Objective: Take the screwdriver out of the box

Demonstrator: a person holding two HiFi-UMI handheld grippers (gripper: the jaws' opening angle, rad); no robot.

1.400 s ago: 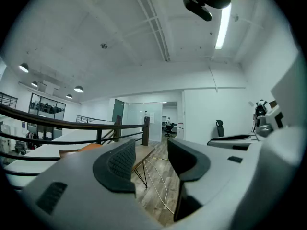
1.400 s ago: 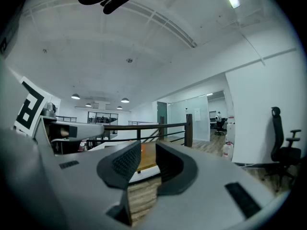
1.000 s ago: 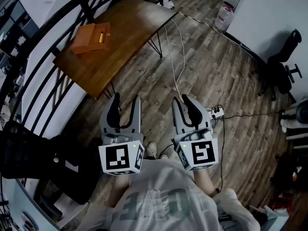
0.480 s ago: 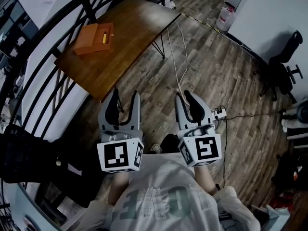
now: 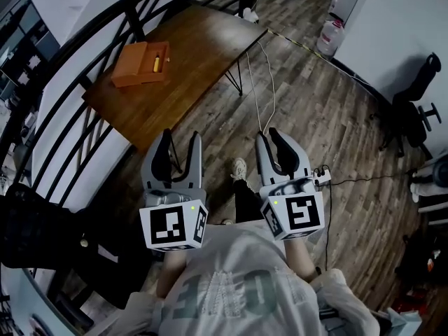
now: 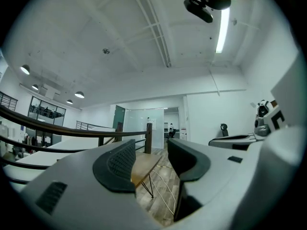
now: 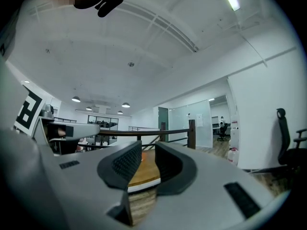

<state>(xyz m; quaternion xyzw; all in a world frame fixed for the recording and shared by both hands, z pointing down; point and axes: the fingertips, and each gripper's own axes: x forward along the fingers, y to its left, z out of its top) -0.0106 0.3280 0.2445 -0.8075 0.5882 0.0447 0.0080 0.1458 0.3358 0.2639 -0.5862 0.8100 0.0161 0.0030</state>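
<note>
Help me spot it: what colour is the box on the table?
The box is orange; head view shows it best.

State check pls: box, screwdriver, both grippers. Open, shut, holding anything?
box: open, sitting on the table
screwdriver: lying inside the box, not yet touched
left gripper: jaws apart, empty, held over the floor short of the table
right gripper: jaws apart, empty, also short of the table
</note>
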